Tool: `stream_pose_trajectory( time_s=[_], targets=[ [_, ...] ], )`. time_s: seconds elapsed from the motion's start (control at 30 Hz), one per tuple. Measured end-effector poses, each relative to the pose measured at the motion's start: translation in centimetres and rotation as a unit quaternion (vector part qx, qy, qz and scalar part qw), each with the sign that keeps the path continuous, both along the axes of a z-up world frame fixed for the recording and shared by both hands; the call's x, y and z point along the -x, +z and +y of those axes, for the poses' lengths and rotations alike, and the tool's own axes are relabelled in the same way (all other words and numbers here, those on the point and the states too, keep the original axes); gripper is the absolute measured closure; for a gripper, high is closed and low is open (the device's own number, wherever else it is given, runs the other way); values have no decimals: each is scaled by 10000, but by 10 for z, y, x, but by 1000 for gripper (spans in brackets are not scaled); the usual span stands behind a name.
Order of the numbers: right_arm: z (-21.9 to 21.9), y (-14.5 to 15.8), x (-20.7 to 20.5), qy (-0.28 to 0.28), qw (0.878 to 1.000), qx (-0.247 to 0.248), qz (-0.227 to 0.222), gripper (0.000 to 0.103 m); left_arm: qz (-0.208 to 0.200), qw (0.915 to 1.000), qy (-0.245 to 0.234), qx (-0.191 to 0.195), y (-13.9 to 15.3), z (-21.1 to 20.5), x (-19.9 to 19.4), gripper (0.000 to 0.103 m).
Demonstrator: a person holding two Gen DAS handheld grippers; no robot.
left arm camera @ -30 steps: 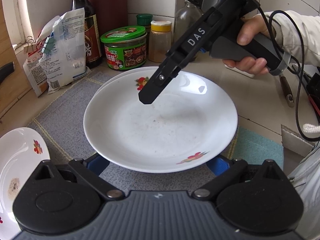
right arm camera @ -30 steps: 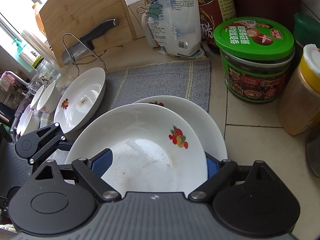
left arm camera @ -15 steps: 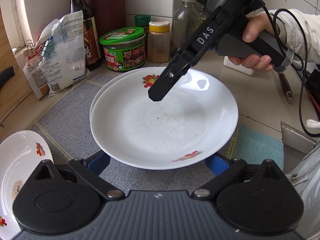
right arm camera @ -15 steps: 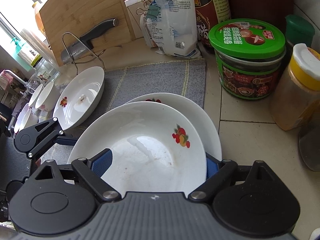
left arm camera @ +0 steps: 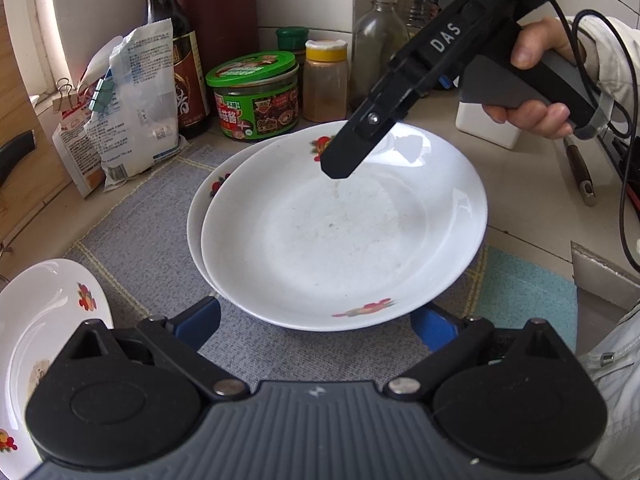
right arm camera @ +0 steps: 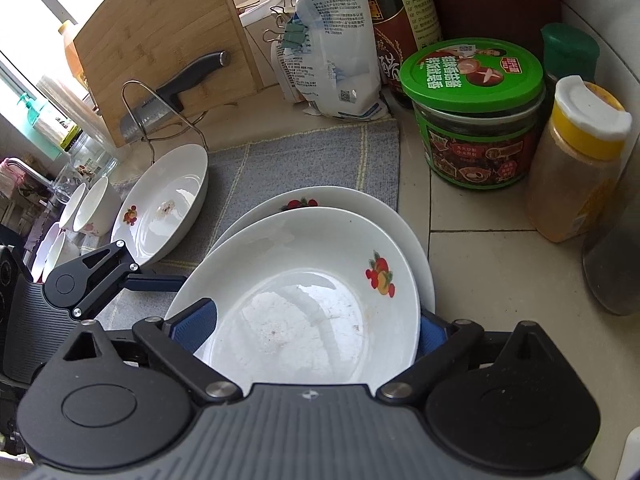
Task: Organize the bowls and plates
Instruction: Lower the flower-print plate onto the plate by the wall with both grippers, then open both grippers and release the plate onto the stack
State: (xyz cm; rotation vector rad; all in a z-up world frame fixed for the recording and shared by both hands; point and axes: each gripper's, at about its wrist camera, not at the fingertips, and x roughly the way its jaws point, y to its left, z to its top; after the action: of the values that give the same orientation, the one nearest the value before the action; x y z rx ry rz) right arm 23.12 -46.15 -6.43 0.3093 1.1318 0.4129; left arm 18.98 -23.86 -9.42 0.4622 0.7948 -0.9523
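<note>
The left tongs [left arm camera: 316, 322] are spread wide, their blue fingers [left arm camera: 200, 320] on either side of the near rim of the top plate [left arm camera: 344, 232], apparently without pinching it. The right tongs [right arm camera: 316, 330] also stand released, blue pads flanking the same plate's opposite edge; in the left view their black finger hangs over the plate's far side. That plate sits slightly offset on a second plate [left arm camera: 200, 208], both on a grey mat [left arm camera: 132, 232] on the tabletop [left arm camera: 532, 208]. Another plate [right arm camera: 160, 204] lies to one side of the mat, with small bowls [right arm camera: 94, 208] beyond it. Behind stand a green-lidded jar [left arm camera: 254, 94], a yellow-capped spice bottle [left arm camera: 325, 78], a dark sauce bottle [left arm camera: 176, 52] and a white bag [left arm camera: 134, 100].
</note>
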Motion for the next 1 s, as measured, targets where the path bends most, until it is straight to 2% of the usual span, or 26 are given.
stream_pose_trajectory(
  time_s=[0.4,0.83,1.0],
  targets=[
    [4,8,8,-71,9996,258,-68,0,-107,9999,57,76,6,6,9,2],
    [10,10,26,-152,9967,779,-143,0,-268,9992,151,251,16,16,24,2],
    [19,18,33,-87,9942,1008,-370,0,-341,9984,318,333,21,21,32,2]
  ],
)
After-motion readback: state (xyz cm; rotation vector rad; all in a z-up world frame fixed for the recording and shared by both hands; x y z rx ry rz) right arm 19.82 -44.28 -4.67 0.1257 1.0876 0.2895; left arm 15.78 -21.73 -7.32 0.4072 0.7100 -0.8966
